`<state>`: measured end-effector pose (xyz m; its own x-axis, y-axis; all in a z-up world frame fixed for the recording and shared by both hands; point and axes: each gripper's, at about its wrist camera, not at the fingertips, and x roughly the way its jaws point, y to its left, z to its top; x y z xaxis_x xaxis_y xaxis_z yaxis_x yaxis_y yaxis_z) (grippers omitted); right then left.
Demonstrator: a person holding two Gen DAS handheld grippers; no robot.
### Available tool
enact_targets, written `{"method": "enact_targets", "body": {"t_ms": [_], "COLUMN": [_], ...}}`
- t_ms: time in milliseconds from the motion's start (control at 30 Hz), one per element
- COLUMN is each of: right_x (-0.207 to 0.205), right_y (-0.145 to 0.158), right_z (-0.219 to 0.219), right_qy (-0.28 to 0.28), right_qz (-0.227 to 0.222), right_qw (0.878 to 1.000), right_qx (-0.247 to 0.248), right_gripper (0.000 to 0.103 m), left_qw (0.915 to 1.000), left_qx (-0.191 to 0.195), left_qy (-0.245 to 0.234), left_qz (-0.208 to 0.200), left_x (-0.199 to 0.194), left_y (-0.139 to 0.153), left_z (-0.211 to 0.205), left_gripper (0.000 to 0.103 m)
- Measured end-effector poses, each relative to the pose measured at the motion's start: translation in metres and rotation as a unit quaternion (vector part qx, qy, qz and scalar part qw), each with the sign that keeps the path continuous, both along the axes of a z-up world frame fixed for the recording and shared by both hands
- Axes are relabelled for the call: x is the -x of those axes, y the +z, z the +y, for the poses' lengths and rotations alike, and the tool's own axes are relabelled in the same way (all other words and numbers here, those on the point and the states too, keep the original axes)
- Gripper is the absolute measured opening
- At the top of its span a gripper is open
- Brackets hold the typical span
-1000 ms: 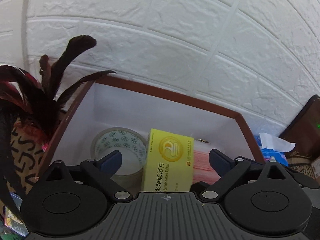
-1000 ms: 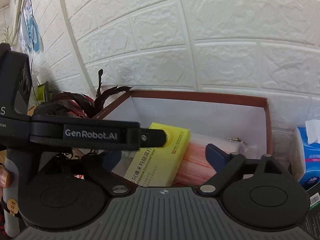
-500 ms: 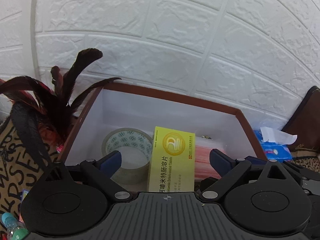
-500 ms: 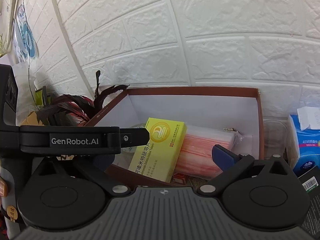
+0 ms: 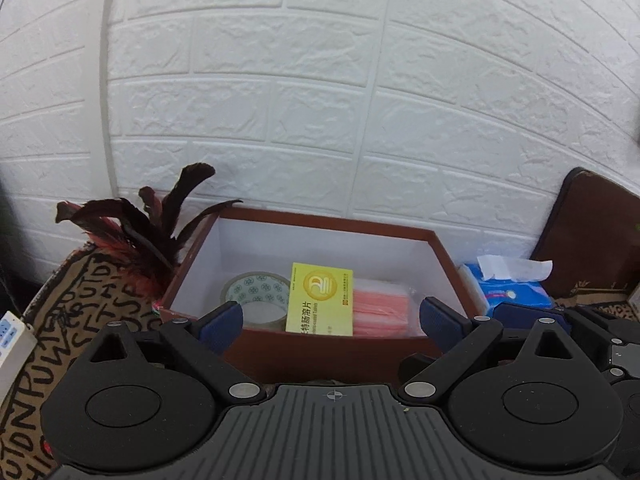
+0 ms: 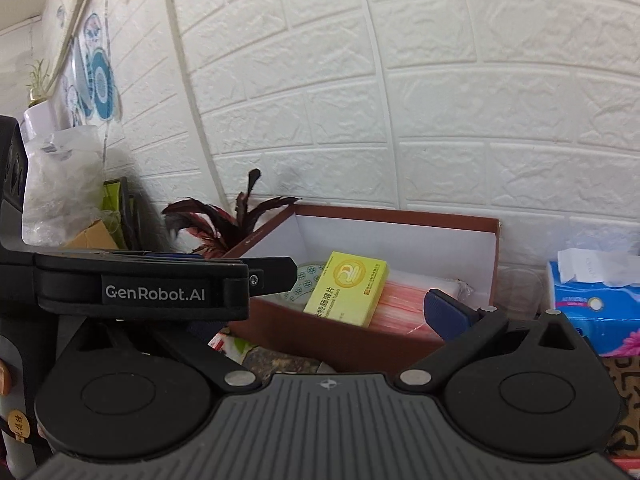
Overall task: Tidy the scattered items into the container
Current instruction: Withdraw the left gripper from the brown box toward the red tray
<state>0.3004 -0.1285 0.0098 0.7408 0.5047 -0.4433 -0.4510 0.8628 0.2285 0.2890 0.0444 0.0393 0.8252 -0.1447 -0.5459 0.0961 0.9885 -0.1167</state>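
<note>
Left gripper [image 5: 331, 318]: blue-padded fingers [image 5: 222, 320] spread wide, holding nothing, touching nothing, poised just before the near wall of the container. Right gripper [image 6: 320, 314]: fingers likewise wide apart and empty; its right pad [image 6: 444, 312] shows clearly, the left is hidden behind the body of the other gripper crossing that view. Container [image 5: 332, 350]: brown open box with white lining, set against the white brick wall [image 5: 320, 100]. Contents: tape roll [image 5: 256, 298] at left; yellow tablet box [image 5: 321, 305] standing upright at centre, touching the tape; pink pack in clear wrap [image 5: 382, 312] at right, behind and beside the yellow box. Beside the container: dark red feathers [image 5: 136, 232] to the left, over a patterned brown cloth [image 5: 60, 320]; blue tissue pack [image 5: 512, 292] to the right.
</note>
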Motion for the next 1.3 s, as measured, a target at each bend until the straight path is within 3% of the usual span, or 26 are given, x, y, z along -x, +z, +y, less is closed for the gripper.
{"method": "enact_targets", "body": {"t_ms": [267,367,800,1100,1300], "right_x": [0.063,0.085,0.176,0.214,0.204], "right_y": [0.009,0.007,-0.029,-0.068,-0.090], "right_z": [-0.014,-0.021,-0.056,-0.079,-0.098], "right_qy": [0.007,0.002,-0.044,-0.076,-0.098], "right_qz": [-0.033,-0.043,-0.078,-0.080,-0.051], "right_qw": [0.999,0.999,0.994,0.992,0.992], "right_qx": [0.017,0.026,0.063,0.068,0.065], "right_gripper": [0.103,0.103,0.103,0.103,0.097], "left_qw": [0.9990,0.9992,0.9975,0.9915,0.9844], "left_qx": [-0.025,-0.014,0.003,0.002,0.013], "left_qy": [-0.012,-0.019,-0.065,-0.130,-0.171], "left_qz": [-0.036,-0.031,-0.026,0.007,0.040], "left_x": [0.068,0.084,0.159,0.176,0.158], "left_y": [0.007,0.004,-0.038,-0.076,-0.092], "left_z": [-0.031,-0.041,-0.084,-0.116,-0.128], "left_gripper": [0.101,0.101,0.101,0.100,0.085]}}
